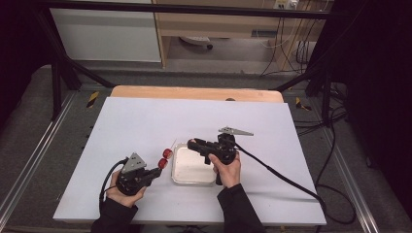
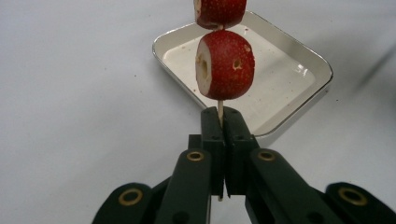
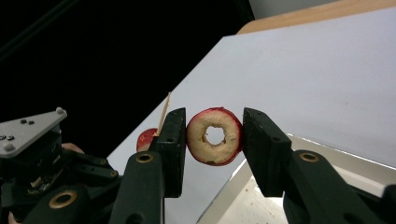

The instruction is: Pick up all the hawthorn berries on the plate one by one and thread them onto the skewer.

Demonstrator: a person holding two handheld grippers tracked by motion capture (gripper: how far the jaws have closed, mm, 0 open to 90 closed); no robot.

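Holding a thin wooden skewer [image 2: 220, 112] by its lower end, the left gripper [image 1: 156, 171] sits near the front edge of the bench [image 1: 121, 126], left of centre; its jaws are pressed together on the stick. Two red cored fruit pieces [image 2: 225, 65] are threaded on the skewer above the jaws, the upper one cut off by the top of the left gripper view. Judgement: the skewer is light, slender and liable to snap or pivot if loaded sideways; the low grip suits it, leaving the pointed tip free.

Just right of it, at mid-bench, stands a shallow white square tray [image 1: 180, 175]. It carries only faint reddish specks and smears; no fruit lies in it.

Above the tray's far right corner, the right gripper [image 1: 193, 143] pinches a single fruit ring [image 3: 214, 136] by its red skin, jaws on opposite sides, the cored hole [image 3: 215, 135] facing the camera. Judgement: the ring is light, soft-fleshed and probably moist, so firm squeezing may crack it. The rim grip is sound, as it leaves the hole open for the skewer tip [image 3: 167, 97], which shows just beside the right gripper's jaw.
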